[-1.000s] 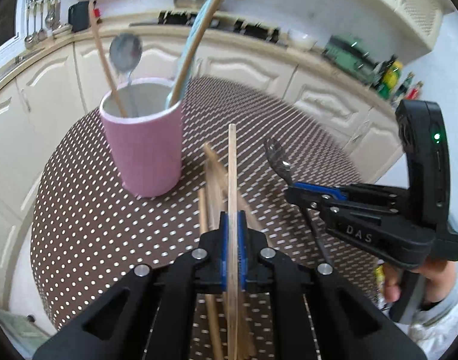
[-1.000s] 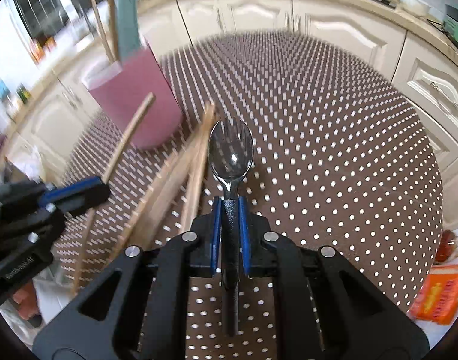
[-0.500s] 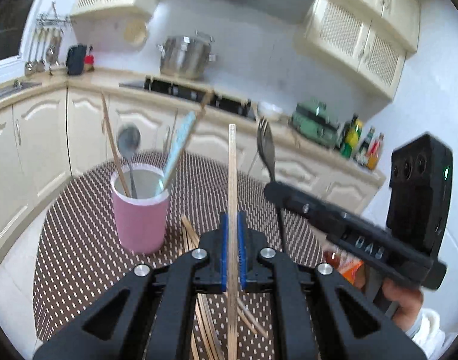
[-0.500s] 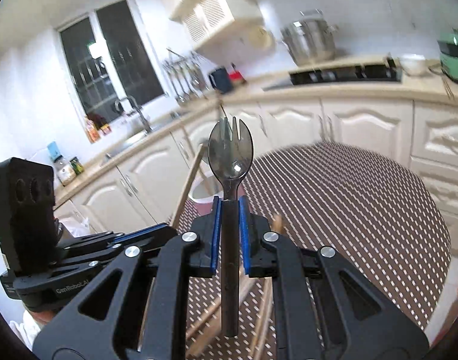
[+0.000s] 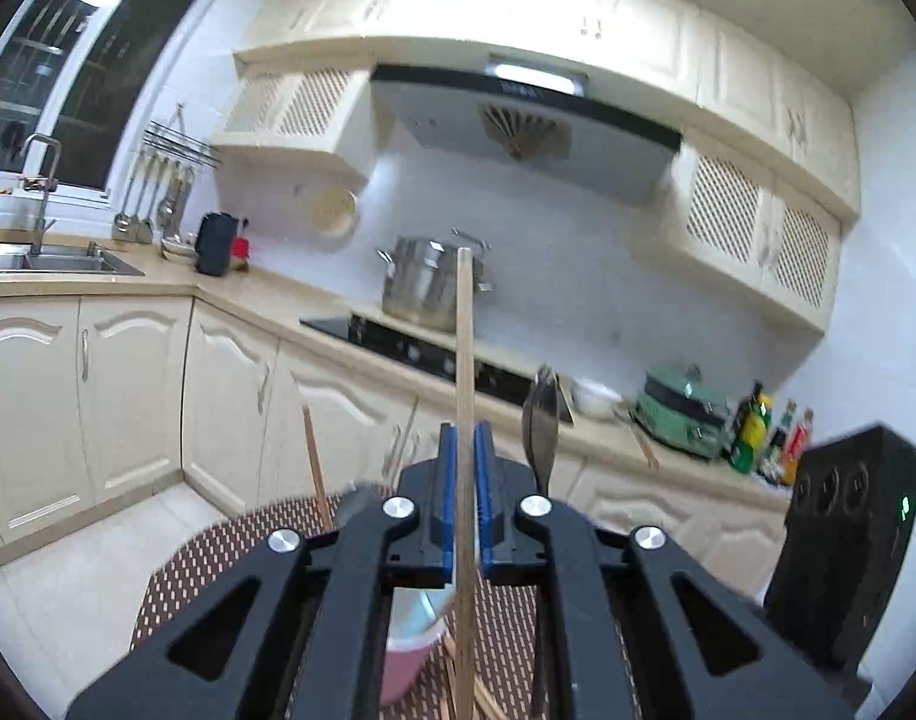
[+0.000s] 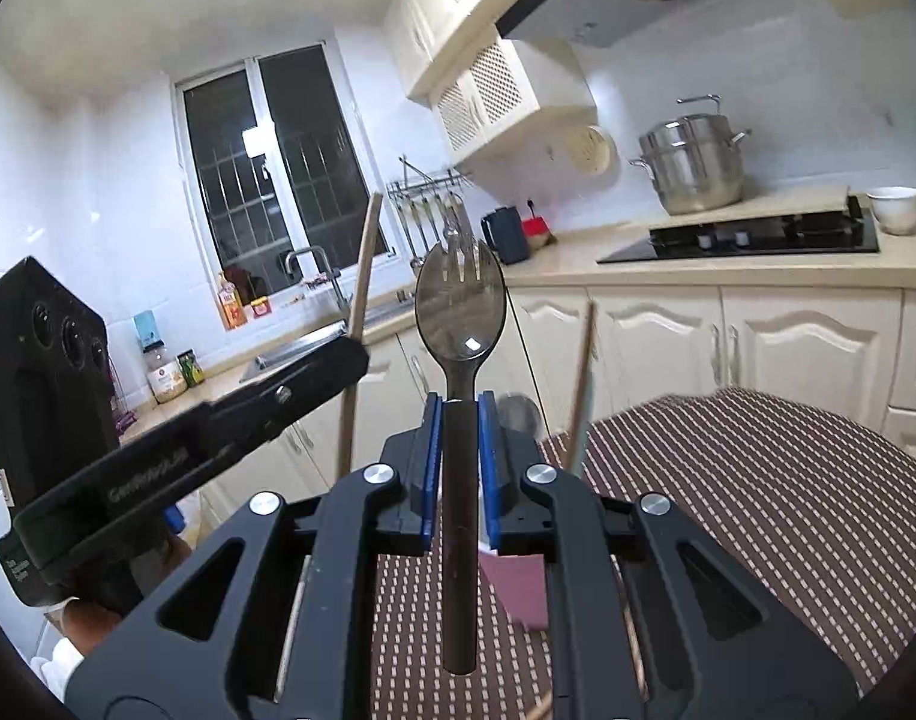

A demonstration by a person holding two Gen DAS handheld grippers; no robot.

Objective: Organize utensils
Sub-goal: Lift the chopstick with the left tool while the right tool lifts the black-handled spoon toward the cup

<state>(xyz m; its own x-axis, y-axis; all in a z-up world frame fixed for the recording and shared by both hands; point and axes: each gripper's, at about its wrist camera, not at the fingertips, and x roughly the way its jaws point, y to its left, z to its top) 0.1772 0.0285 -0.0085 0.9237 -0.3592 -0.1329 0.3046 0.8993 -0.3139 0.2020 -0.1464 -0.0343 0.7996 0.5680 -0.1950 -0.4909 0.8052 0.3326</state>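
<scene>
My left gripper [image 5: 463, 510] is shut on a wooden chopstick [image 5: 465, 360] that points straight up. My right gripper [image 6: 460, 456] is shut on a dark spork [image 6: 460, 312], held upright with its tines at the top. The pink utensil cup [image 5: 407, 666] sits low on the dotted table, mostly hidden behind the gripper bodies; it also shows in the right wrist view [image 6: 517, 588]. The spork also shows in the left wrist view [image 5: 541, 420], and the chopstick in the right wrist view [image 6: 356, 324]. Both grippers are raised above the cup.
The brown dotted table [image 6: 757, 480] lies below. More wooden chopsticks [image 5: 487, 702] lie on it by the cup, and utensils stand in the cup [image 6: 580, 384]. Kitchen cabinets, a hob [image 6: 757, 234] and a steel pot [image 5: 422, 282] line the back.
Both grippers have tilted and risen, so the views swung from the table up to the kitchen walls. The cup has dropped to the bottom of both views. Both grips are unchanged.
</scene>
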